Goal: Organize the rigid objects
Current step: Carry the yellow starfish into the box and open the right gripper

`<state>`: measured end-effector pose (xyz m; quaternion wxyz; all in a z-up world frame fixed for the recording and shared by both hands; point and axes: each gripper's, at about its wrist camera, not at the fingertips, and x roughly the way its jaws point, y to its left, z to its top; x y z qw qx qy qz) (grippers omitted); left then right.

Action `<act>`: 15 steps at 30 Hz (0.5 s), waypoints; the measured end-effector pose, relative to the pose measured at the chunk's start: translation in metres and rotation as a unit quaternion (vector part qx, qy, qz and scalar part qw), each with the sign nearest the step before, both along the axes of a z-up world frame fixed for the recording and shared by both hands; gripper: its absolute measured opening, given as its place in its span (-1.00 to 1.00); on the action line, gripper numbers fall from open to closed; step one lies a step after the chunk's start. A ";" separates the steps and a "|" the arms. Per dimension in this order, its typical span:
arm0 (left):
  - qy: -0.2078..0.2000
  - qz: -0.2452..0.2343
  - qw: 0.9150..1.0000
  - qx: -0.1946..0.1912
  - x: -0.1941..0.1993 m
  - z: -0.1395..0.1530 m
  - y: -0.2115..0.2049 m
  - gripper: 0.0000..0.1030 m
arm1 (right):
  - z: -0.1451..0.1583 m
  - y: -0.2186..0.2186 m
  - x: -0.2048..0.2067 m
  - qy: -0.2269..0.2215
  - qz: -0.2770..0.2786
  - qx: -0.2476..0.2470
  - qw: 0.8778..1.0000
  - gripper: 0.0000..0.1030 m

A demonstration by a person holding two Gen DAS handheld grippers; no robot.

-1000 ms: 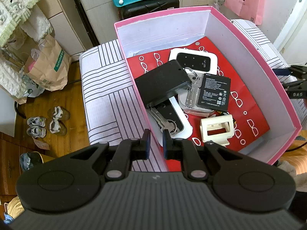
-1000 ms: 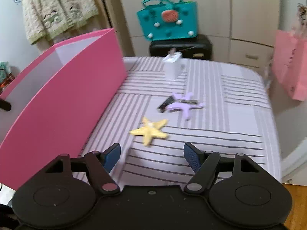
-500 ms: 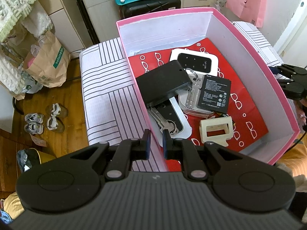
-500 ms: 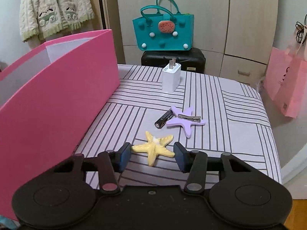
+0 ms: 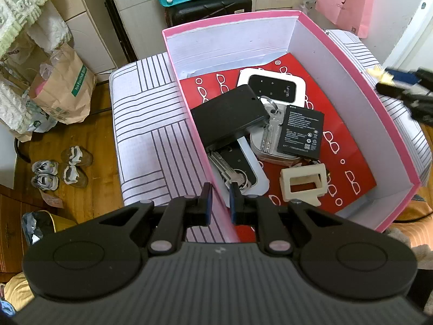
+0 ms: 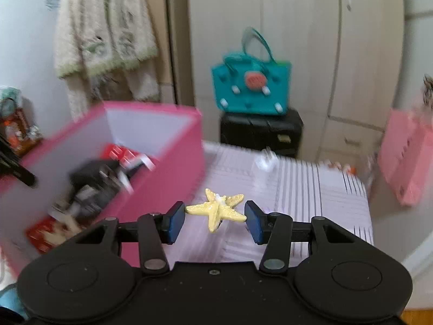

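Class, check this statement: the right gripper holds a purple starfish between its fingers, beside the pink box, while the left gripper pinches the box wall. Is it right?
One detail is wrong: the starfish in the right gripper is yellow, not purple, as the right wrist view shows. The rest stands: it is beside the pink box, and the left gripper pinches the box wall.

A second ago the yellow starfish (image 6: 216,210) lay on the striped surface (image 6: 338,189) beside the pink box (image 6: 167,178), ahead of the right tongs (image 6: 215,223), whose pads stood wide apart. Half a second ago the pads had come down on either side of it. Now they grip its arm tips and it is lifted off the surface, higher beside the box, whose inside has come into the right wrist view
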<state>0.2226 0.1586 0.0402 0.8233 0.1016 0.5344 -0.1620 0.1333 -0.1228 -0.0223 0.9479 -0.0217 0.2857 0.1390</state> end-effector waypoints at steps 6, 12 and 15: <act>0.001 0.000 1.000 -0.004 0.000 0.000 0.001 -0.77 | 0.051 0.022 -0.009 -0.016 0.069 0.020 0.997 0.05; 0.002 0.001 1.000 -0.006 0.000 0.000 0.002 -0.77 | 0.075 0.049 -0.004 -0.005 0.132 0.032 0.991 0.05; 0.002 0.002 1.000 -0.009 0.001 0.000 0.003 -0.77 | 0.076 0.063 0.001 0.007 0.155 0.027 0.987 0.05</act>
